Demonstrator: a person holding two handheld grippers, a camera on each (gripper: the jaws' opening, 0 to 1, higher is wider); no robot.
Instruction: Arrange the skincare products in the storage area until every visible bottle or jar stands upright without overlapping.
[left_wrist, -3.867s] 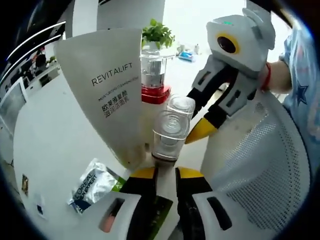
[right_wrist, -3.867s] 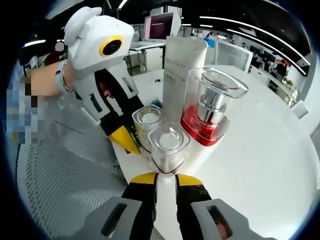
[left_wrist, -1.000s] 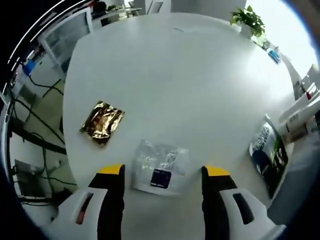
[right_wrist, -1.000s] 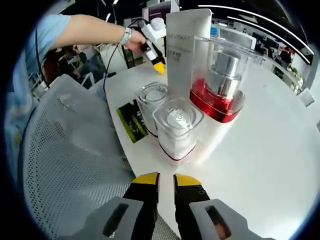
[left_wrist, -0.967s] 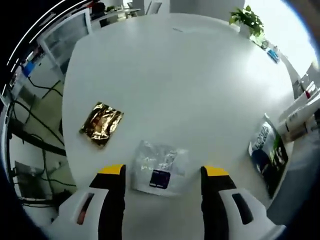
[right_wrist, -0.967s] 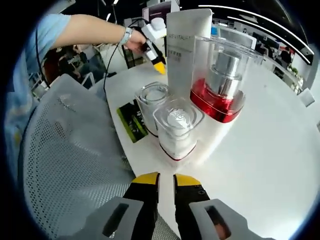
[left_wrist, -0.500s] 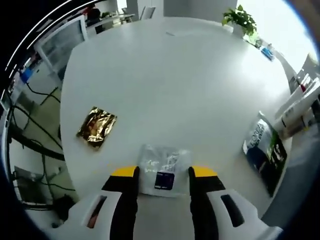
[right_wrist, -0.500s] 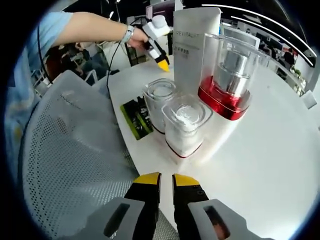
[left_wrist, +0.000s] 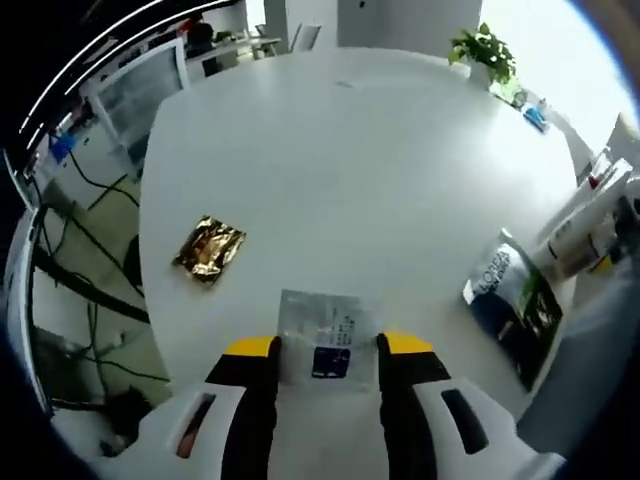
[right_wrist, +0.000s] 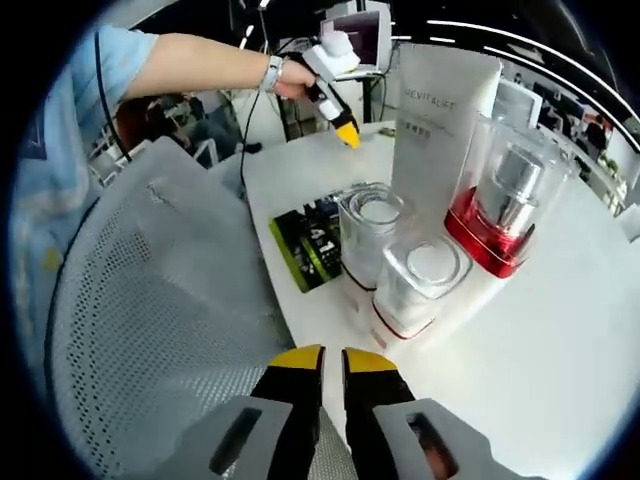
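Observation:
In the left gripper view, my left gripper (left_wrist: 328, 346) has its yellow-tipped jaws drawn in against both sides of a clear sachet (left_wrist: 322, 330) with a blue label, lying on the white table (left_wrist: 340, 170). In the right gripper view, two clear jars (right_wrist: 377, 225) (right_wrist: 415, 275), a red-based pump bottle (right_wrist: 505, 215) and a white tube (right_wrist: 440, 120) stand upright together near the table edge. My right gripper (right_wrist: 332, 358) is shut on nothing, a little short of the jars. The left gripper (right_wrist: 335, 70) also appears there, far off in a person's hand.
A gold sachet (left_wrist: 210, 250) lies to the left and a green-and-black sachet (left_wrist: 510, 300) to the right, beside the bottles (left_wrist: 590, 215). The green-and-black sachet (right_wrist: 315, 245) lies beside the jars. A white mesh chair back (right_wrist: 150, 300) stands against the table edge. A potted plant (left_wrist: 480, 45) is far off.
The left jaws have narrowed from wide apart onto the clear sachet's sides. The right gripper has drawn back from the jars, which now sit smaller and further right.

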